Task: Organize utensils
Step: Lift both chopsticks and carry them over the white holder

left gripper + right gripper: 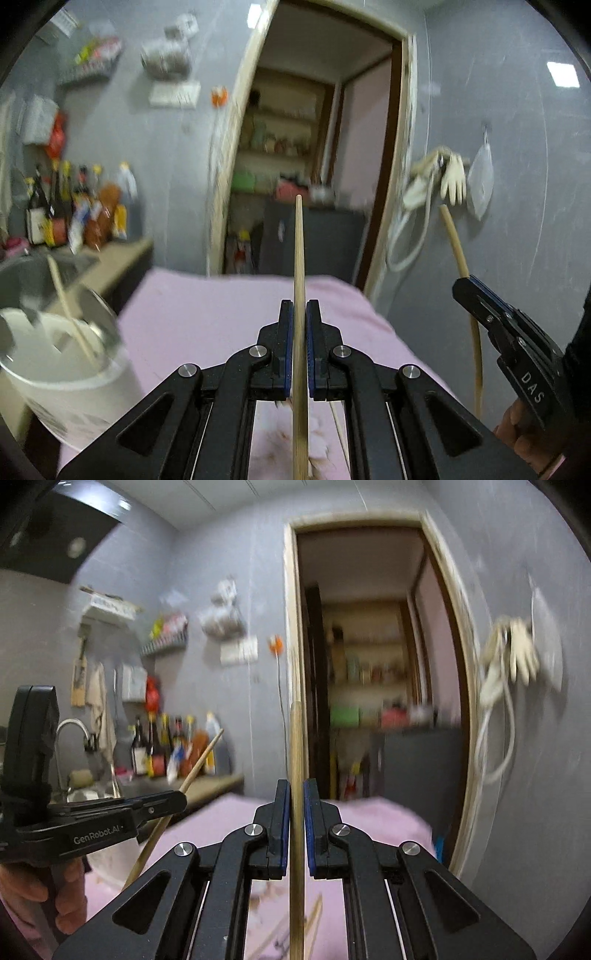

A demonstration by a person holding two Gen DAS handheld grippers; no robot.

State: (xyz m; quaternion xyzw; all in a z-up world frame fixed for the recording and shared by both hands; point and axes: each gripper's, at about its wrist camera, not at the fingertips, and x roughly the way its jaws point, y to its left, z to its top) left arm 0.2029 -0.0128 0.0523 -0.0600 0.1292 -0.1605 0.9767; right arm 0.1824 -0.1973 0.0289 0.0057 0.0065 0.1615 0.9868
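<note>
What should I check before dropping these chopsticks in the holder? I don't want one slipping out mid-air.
1. Left gripper shut on its chopstick: ok.
2. Right gripper shut on the other chopstick: ok.
3. The two chopsticks apart, not crossing: ok.
4. White holder upright at the left: ok.
5. Room inside the holder, one chopstick already leaning there: cannot tell.
6. Loose chopsticks on the pink cloth all collected: not ok.
</note>
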